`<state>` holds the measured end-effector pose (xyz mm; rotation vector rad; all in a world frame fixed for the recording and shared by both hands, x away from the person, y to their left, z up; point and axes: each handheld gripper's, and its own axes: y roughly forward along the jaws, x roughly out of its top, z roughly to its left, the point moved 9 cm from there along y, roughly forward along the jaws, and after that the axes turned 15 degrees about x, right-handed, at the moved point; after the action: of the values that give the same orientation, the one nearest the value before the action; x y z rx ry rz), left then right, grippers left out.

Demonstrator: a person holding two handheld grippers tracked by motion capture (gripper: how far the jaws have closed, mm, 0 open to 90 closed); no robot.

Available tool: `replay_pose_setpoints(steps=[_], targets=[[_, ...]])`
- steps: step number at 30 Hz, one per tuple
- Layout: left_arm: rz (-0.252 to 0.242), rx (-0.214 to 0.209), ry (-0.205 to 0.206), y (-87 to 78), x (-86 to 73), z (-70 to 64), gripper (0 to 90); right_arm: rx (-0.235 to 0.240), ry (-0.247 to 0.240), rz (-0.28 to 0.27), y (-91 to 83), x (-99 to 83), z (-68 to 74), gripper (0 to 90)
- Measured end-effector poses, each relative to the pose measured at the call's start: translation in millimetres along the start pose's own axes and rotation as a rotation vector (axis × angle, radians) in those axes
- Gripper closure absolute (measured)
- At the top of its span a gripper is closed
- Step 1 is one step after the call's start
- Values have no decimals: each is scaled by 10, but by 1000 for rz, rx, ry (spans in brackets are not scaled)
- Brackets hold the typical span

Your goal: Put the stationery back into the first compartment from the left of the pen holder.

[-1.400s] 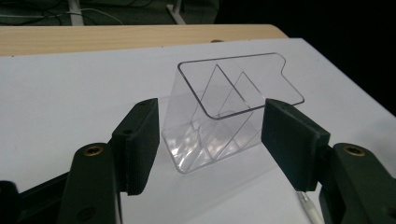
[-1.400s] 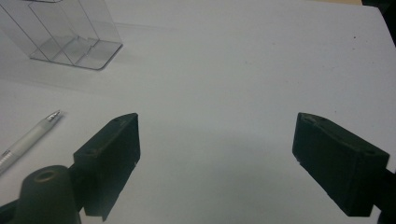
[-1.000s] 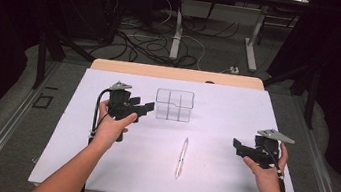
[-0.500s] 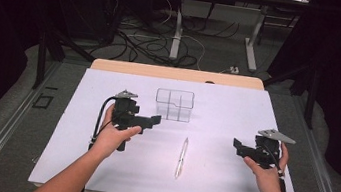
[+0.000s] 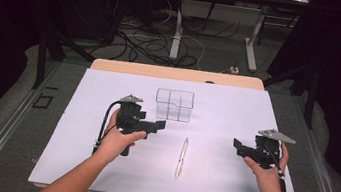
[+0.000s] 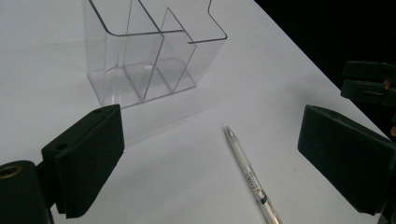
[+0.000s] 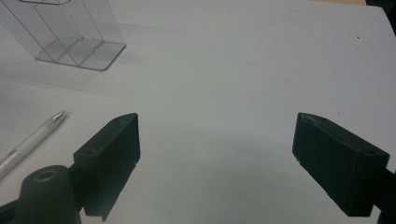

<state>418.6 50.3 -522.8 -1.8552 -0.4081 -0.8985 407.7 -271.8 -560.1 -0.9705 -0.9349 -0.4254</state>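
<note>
So far the pen (image 5: 181, 157) lies flat on the white table (image 5: 73, 163), untouched, a little in front of the clear organizer (image 5: 174, 104) and apart from it. We judge the work to be picking up that pen and dropping it into one of the organizer's compartments, all of which look empty, so nothing is done yet and the whole grasp and placing remain. Our left claw (image 5: 158, 124) hovers just left of the pen with its jaws spread wide and nothing between them; in the left gripper view the pen (image 6: 250, 177) sits between the two pads. Our right claw (image 5: 236, 144) waits well off to the right, also wide open and empty. Compared with a second ago, the left claw has swung away from the organizer and down toward the pen, while the right one has stayed put.
</note>
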Motion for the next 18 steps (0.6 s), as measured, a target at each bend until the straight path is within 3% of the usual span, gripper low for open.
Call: replay_pose_setpoints(steps=[7, 18], targets=[[33, -4, 7, 57, -56, -120, 86, 2, -2, 2, 8, -2, 9, 148], [123, -17, -13, 192, -146, -277, 252, 1, -8, -1, 6, 7, 8, 148]])
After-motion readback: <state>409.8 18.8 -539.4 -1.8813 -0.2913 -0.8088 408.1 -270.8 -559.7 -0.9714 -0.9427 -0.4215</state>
